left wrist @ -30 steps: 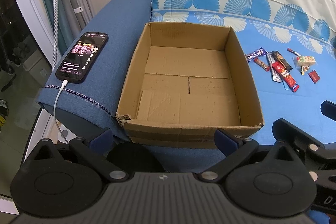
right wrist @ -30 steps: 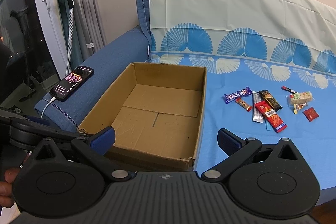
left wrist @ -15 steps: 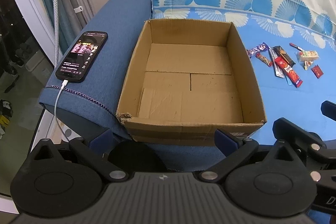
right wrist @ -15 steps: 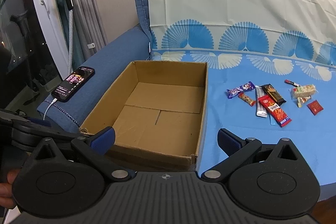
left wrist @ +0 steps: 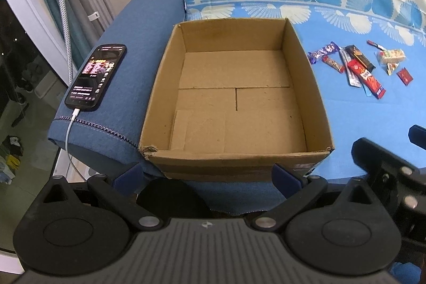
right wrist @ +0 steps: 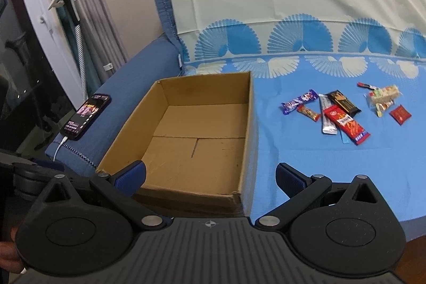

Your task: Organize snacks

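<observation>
Blue sofa seat w/ fan-pattern cover [right wrist: 306,164] is carrying everything; blue fabric armrest [left wrist: 127,76] is running along its left side.

Open brown cardboard box [left wrist: 237,151] is sitting on the seat against the armrest, flaps down, nothing inside. Vs 1 s ago it is filling more of the left wrist view and sitting lower in frame, so the left unit is coming fwd and up over it; the box itself is not shifting.

Black smartphone w/ lit screen [left wrist: 95,76] is lying on the armrest, white charge cable [left wrist: 69,135] hanging off the front edge. Unchanged.

Left gripper [left wrist: 207,177] is hanging at the box's near wall, blue-padded fingers [left wrist: 285,177] spread wide, holding nothing. Right gripper [right wrist: 210,178] is hovering over the box's near right corner, fingers likewise wide apart and empty. Right view is tilting toward the snack side vs 0.5 s ago.

Loose wrapped snacks [right wrist: 343,111] are lying in a cluster on the seat, well apart from the box on its right: long red packet [right wrist: 346,124], silver stick [right wrist: 327,117], black bar [right wrist: 343,101], purple bar [right wrist: 299,101], small orange bar [right wrist: 308,113], clear pale bag [right wrist: 383,95], small red square sachet [right wrist: 400,114]. None moved.

Assessment: task is not started; no item boxed. Both tools are repositioning only. Right unit appears best placed for first pick; flat wrappers on soft fabric are likely needing a low, edge-on pinch.
</observation>
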